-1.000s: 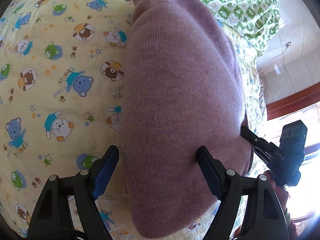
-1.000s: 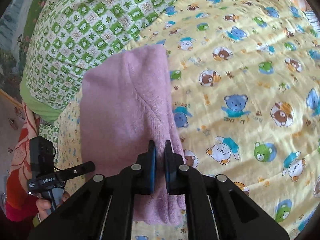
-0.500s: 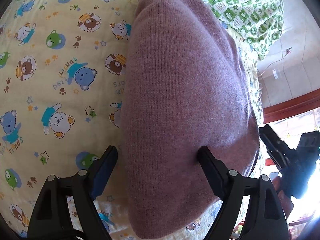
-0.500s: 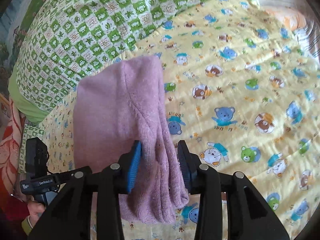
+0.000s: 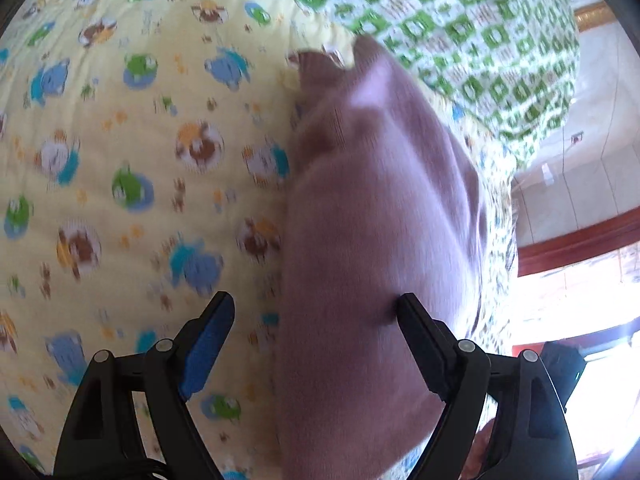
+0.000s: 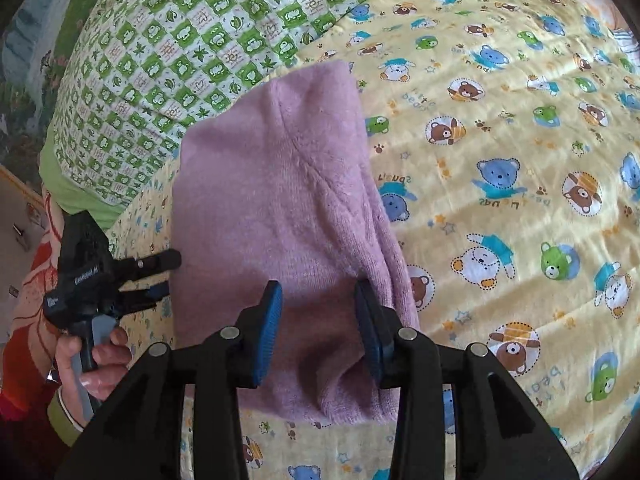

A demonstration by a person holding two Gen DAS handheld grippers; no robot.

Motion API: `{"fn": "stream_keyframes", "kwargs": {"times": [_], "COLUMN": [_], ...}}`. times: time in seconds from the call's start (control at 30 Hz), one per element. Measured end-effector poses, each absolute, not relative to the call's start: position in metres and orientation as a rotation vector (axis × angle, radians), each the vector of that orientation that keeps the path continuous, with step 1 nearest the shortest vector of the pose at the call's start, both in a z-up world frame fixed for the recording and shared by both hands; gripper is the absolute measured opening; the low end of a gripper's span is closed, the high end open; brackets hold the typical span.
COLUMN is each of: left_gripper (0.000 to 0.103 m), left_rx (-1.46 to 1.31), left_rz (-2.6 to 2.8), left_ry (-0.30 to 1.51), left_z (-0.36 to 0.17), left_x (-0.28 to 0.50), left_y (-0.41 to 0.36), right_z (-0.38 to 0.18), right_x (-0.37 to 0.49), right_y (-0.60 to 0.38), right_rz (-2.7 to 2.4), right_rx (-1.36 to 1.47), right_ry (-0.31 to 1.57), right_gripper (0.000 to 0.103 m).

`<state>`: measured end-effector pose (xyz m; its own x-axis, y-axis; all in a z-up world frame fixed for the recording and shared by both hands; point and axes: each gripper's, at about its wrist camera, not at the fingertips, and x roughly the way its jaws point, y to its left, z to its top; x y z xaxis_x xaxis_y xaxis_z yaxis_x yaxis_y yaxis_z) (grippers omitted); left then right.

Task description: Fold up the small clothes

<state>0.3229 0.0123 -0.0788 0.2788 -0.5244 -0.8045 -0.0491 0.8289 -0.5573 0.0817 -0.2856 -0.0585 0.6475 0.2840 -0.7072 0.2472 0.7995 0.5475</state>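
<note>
A folded pink knit garment [image 6: 280,208] lies flat on the yellow bear-print sheet [image 6: 500,208]; it also shows in the left wrist view [image 5: 372,240]. My right gripper [image 6: 318,296] is open and empty, hovering over the garment's near end. My left gripper [image 5: 316,312] is open and empty, its right finger over the garment and its left finger over the sheet. In the right wrist view the left gripper [image 6: 160,276] sits at the garment's left edge, held in a hand.
A green-and-white checked quilt [image 6: 180,48] lies beyond the garment, touching its far end. The bed edge runs along the left of the right wrist view. A wall and wooden trim [image 5: 580,240] lie past the bed.
My right gripper has opened, let go of the garment's edge and drawn back. My left gripper has pulled back a little; its view is blurred by motion.
</note>
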Motion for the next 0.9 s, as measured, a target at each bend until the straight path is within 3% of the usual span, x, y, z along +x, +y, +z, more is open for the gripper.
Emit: {"fn": "stream_keyframes", "kwargs": {"times": [0.3,0.37,0.4,0.43,0.63,0.77,0.9], "left_gripper": [0.084,0.067,0.031,0.013,0.007,0.007,0.018], "left_rx": [-0.631,-0.627,-0.627,-0.637,-0.583,-0.497,-0.528], "left_rz": [-0.299,-0.303,-0.317,-0.342,-0.394,-0.328,-0.306], "left_ry": [1.263,1.252,1.25,1.26,1.115,1.128,1.145], "left_z": [-0.091,-0.095,-0.096,-0.098,-0.055,-0.068,-0.074], "left_x": [0.424,0.439,0.443,0.448,0.45,0.457,0.453], "left_y": [0.02,0.018,0.015,0.012,0.004,0.014,0.035], "right_z": [-0.06,-0.06,-0.061,-0.061,-0.063,-0.069,-0.065], "right_x": [0.084,0.084,0.084,0.083,0.079,0.073,0.073], "right_y": [-0.285,-0.287,-0.287,-0.288,-0.294,-0.301,-0.298], "right_rz": [0.042,0.051,0.056,0.061,0.103,0.12,0.128], "right_rx": [0.665,0.669,0.672,0.673,0.668,0.71,0.696], "right_ry": [0.889,0.886,0.883,0.881,0.865,0.838,0.851], "right_gripper": [0.039,0.039,0.039,0.039,0.038,0.036,0.036]}}
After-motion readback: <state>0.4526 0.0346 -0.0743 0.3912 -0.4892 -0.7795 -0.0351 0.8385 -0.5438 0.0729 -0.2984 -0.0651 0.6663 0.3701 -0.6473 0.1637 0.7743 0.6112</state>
